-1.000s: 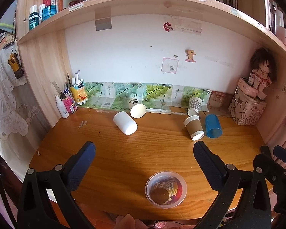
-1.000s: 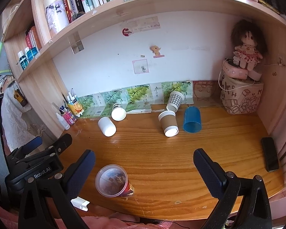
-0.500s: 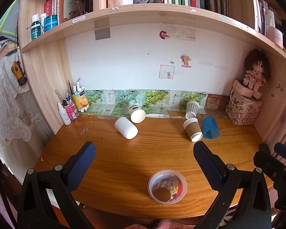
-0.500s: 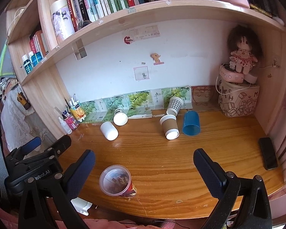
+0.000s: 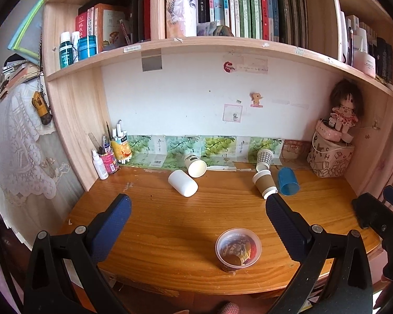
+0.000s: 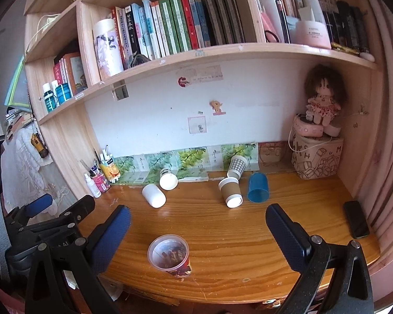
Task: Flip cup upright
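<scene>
Hovering wide open and empty, both grippers, left gripper [image 5: 197, 205] and right gripper [image 6: 197, 210], should pick one lying cup, perhaps the white plastic cup [image 5: 183, 183], approaching from its side on the wooden counter [image 5: 196, 217]

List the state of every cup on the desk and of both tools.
Clear printed cup: upright, mouth up.
White cup: on its side.
White paper cup: on its side.
Brown sleeved cup: on its side.
Checked cup: tipped over.
Blue cup: on its side.
Left tool: open, empty.
Right tool: open, empty.

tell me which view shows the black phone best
The right wrist view: the black phone lies in full sight at the desk's right edge. In the left wrist view the right gripper covers that spot, so the phone is not seen.
</scene>
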A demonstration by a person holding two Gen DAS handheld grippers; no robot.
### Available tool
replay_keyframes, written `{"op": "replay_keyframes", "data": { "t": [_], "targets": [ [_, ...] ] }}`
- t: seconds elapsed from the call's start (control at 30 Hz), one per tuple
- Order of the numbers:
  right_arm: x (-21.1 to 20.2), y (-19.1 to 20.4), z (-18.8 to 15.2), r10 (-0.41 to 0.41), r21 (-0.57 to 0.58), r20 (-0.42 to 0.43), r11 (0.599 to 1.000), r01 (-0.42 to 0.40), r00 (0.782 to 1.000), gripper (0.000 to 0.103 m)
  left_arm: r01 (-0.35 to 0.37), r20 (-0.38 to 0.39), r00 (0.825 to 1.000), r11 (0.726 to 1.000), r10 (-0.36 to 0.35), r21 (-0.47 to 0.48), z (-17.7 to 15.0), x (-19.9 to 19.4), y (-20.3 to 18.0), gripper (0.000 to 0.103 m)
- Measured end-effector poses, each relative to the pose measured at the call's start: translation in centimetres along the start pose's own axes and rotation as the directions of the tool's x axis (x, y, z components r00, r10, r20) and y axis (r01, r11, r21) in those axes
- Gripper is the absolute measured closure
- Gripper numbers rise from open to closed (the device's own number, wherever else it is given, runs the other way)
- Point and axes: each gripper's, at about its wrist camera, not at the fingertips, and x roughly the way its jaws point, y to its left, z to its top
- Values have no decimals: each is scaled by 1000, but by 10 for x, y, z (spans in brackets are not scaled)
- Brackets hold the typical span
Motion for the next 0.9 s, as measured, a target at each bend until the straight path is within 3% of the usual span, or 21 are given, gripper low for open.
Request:
{"op": "replay_keyframes", "data": {
  "t": [0.3,0.9],
  "targets": [
    [-20,9,-6,12,-25,19,1000,-12,1000,0,12,36,999,1000,-12,-3,-6,-21,3,1],
    [-32,7,-20,19,-4,7,1000,-19,1000,0,17,32,999,1000,-17,3,-16,-30,-2,1]
  ]
}}
